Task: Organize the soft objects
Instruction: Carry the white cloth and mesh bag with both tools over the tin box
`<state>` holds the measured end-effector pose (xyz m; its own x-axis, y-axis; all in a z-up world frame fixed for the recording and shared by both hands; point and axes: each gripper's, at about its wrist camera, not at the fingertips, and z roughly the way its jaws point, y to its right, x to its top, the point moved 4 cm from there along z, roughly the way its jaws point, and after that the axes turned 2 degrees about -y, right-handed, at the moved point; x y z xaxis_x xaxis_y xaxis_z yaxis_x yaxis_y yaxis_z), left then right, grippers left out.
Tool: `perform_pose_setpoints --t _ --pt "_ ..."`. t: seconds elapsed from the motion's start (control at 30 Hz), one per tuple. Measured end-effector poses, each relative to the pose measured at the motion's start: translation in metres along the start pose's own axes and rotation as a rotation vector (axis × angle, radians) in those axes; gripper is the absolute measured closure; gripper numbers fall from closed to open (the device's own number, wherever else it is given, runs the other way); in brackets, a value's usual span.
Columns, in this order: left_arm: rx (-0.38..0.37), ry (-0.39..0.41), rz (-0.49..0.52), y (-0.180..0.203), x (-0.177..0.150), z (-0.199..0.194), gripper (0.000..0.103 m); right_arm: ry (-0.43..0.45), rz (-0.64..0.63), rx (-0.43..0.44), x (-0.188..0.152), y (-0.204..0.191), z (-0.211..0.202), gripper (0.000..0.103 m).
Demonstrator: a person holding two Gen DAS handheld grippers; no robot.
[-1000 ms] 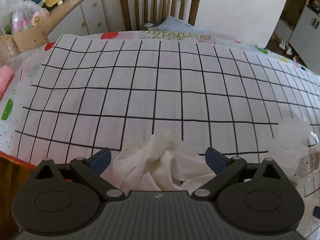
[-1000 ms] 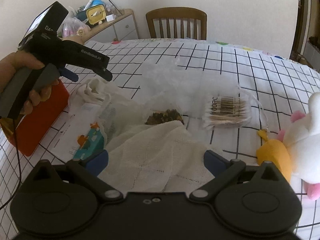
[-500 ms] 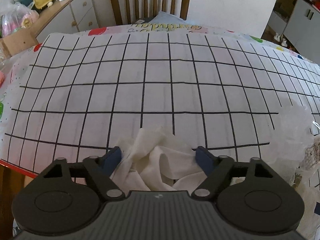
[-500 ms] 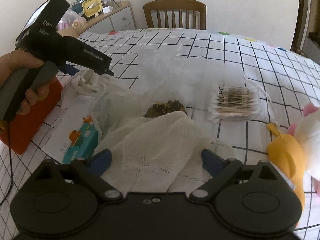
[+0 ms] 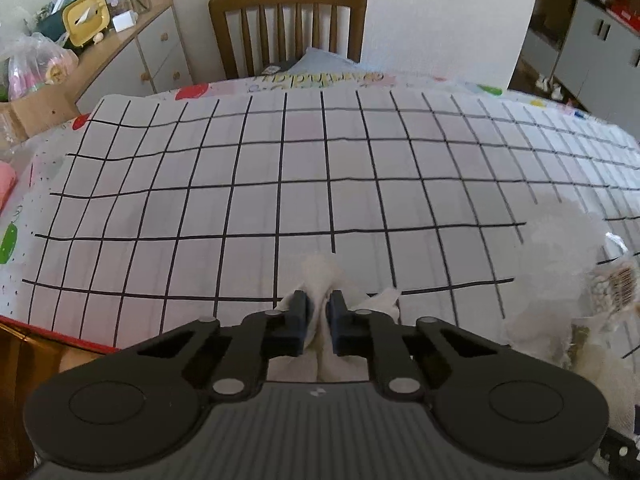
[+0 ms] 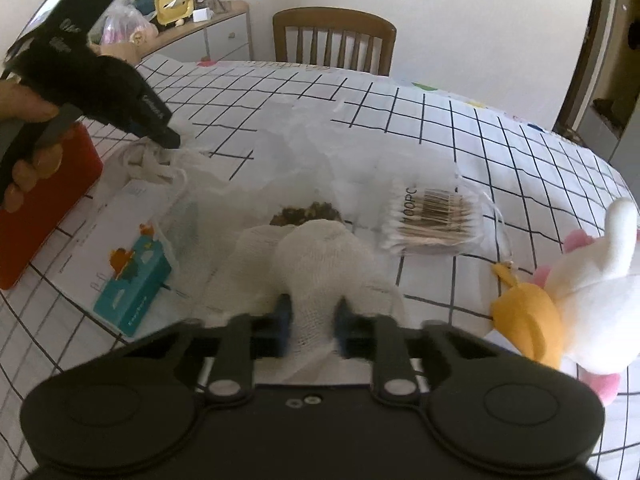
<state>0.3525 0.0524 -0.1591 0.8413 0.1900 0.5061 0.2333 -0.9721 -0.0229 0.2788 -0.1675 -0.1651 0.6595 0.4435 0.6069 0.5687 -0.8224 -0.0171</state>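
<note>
A table (image 6: 440,128) fills the view, a chair (image 6: 334,42) behind its far edge and a cabinet (image 6: 208,36) to the far left. On the table, a gauze cloth (image 6: 320,264) lies nearest. Just behind it sits a bag (image 6: 306,213). A swab pack (image 6: 434,216) lies right of that, a plush toy (image 6: 576,280) farther right. A box (image 6: 132,280) lies left of the cloth.
</note>
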Motion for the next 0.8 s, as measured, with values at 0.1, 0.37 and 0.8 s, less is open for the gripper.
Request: perform_pose_setpoints --t 0.1,0.37,0.8 --pt "-0.023 0.016 -0.012 -0.002 -0.001 -0.011 0.091 0.036 0.013 0.009 0.002 0.000 -0.012 0.092" --pt "-0.088 0.042 -0.045 -0.014 -0.006 -0.044 0.093 0.128 0.026 0.050 0.011 -0.002 -0.060 0.092" --pt "-0.188 0.139 -0.050 -0.028 -0.015 -0.117 0.096 0.223 0.079 0.116 0.026 -0.004 -0.126 0.092"
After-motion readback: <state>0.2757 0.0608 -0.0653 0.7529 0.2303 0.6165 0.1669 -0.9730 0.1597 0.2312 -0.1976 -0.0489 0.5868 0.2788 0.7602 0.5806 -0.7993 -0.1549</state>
